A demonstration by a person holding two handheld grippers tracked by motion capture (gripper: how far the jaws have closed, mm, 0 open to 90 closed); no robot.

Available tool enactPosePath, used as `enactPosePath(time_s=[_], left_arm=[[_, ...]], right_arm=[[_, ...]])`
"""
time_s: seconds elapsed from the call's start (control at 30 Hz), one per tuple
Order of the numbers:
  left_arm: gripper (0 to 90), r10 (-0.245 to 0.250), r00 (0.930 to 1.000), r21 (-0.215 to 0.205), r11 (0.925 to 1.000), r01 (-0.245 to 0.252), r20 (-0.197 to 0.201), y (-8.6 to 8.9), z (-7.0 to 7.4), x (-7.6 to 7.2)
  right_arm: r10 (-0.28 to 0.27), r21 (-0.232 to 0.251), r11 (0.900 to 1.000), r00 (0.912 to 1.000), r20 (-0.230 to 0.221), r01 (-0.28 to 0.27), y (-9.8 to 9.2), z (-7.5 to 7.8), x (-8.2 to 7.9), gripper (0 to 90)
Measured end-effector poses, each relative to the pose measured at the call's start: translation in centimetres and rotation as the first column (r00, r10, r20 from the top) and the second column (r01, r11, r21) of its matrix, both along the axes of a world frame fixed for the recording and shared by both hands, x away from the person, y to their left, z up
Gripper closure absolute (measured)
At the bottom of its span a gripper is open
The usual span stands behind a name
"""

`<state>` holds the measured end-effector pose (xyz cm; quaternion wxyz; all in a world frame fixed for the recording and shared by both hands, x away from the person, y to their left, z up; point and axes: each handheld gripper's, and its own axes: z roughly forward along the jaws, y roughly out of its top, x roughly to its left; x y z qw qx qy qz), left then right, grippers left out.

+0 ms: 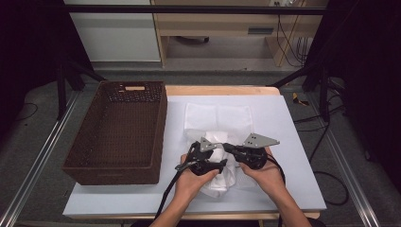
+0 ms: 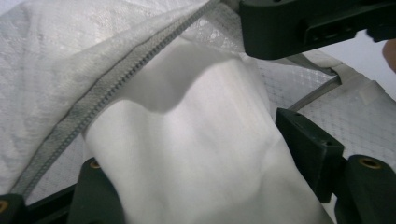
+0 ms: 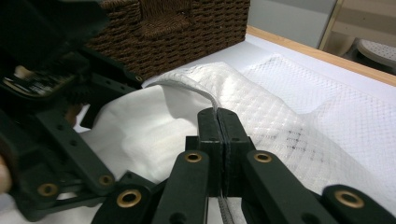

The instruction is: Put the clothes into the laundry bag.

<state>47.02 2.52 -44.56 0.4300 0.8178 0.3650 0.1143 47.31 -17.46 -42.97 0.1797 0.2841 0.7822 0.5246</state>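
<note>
Mesh bag (image 1: 218, 118) with zip (image 2: 116, 79), lying on the counter (image 1: 293, 156) just right of the basket (image 1: 118, 132), its mouth toward the person. A white cloth (image 2: 196, 158) sits partly inside the mouth, the rest bunched on the counter in front. The right tongs (image 3: 218, 122) are clamped flat on the zip edge, lifting it into an arch. The left tongs (image 2: 196, 140) stand wide either side of the cloth, one jaw at each flank; whether they press it cannot be told. The step in hand looks to be feeding the cloth into the bag. To do it well, the right tongs should hold the zip edge high and taut so the mouth stays open, while the left tongs nip the cloth near its leading fold and push it deep along the bag's floor, clear of the zip teeth. Contents: the bag holds part of the cloth; the basket appears empty in the high view.
</note>
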Motion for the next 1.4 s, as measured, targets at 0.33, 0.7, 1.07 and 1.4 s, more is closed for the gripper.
enactPosePath(time_s=[0.33, 0.7, 1.07, 1.4], left_arm=[[30.2, -0.025, 0.9996, 0.012, 0.9996, 0.025, 0.015, 0.5, 0.6, -0.9], [48.1, -0.06, 0.9982, 0.081, 0.9949, 0.059, 0.007, -0.6, -0.6, -0.8], [81.5, -0.037, 0.9991, 0.111, 0.9931, 0.039, -0.021, -1.6, -1.5, 0.6], [76.0, 0.053, 0.9966, 0.036, 0.9978, -0.056, 0.063, -2.4, -1.5, 1.7]], right_arm=[[0.005, -0.001, 1.0, 1.0, -0.006, -0.005, 0.1, 0.0, 0.0, 89.6], [0.013, 0.006, 1.0, 0.9999, -0.002, -0.013, 0.1, 0.2, 0.0, 89.6], [0.019, 0.001, 1.0, 0.9998, -0.007, -0.019, 0.2, 0.2, -0.1, 89.6], [0.012, 0.002, 1.0, 0.9999, -0.007, -0.012, 0.1, 0.1, -0.1, 89.6]])
